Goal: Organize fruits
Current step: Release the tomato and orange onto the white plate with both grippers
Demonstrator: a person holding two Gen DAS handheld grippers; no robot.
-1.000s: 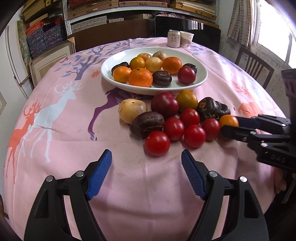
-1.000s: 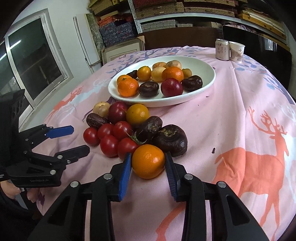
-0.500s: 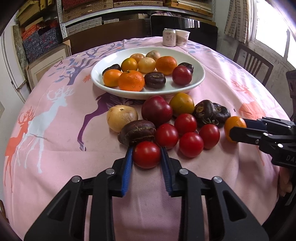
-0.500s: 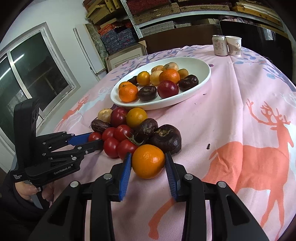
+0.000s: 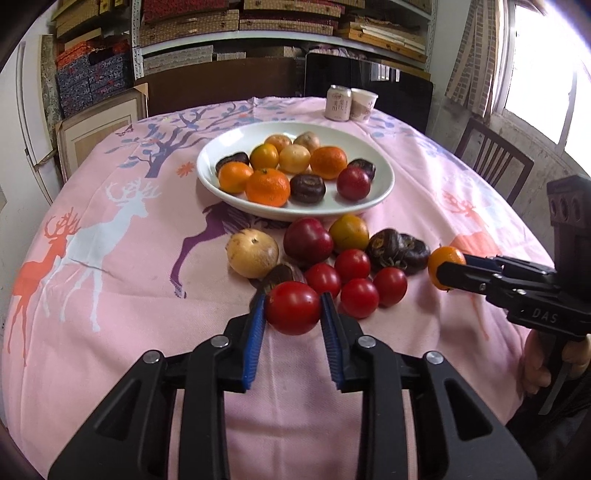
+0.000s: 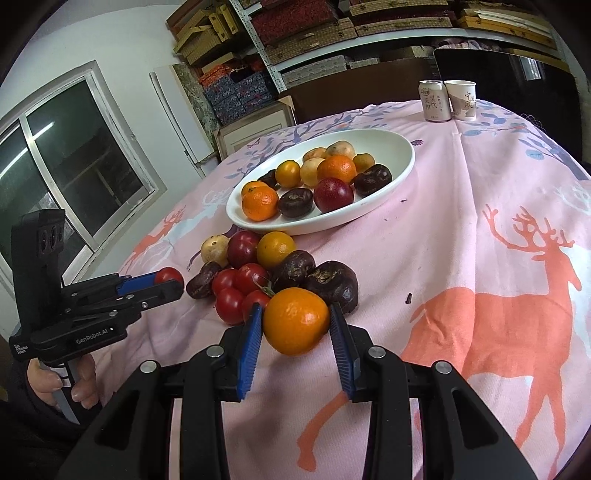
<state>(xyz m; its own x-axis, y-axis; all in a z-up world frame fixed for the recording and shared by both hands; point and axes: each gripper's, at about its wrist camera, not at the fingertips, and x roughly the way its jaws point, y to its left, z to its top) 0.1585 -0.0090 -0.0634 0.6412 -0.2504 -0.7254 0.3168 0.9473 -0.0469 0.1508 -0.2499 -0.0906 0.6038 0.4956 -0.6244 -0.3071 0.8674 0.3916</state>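
My left gripper (image 5: pixel 293 314) is shut on a red tomato (image 5: pixel 293 307) and holds it a little above the pink cloth, in front of the fruit pile (image 5: pixel 343 258). It also shows in the right wrist view (image 6: pixel 168 282) with the tomato (image 6: pixel 169 275). My right gripper (image 6: pixel 296 325) is shut on an orange (image 6: pixel 295 320), lifted at the near edge of the pile (image 6: pixel 266 273). In the left wrist view the right gripper (image 5: pixel 448 271) holds the orange (image 5: pixel 445 263) at the right. A white plate (image 5: pixel 382 177) holds several fruits behind the pile; it also shows in the right wrist view (image 6: pixel 400 155).
A drink can (image 5: pixel 338 102) and a paper cup (image 5: pixel 363 104) stand at the table's far edge. A wooden chair (image 5: pixel 493 162) stands at the right. Shelves with boxes (image 5: pixel 221 22) fill the back wall. A dark speck (image 6: pixel 409 296) lies on the cloth.
My left gripper moved forward, shut on the red tomato and lifted it. My right gripper stayed shut on the orange and raised it off the cloth.
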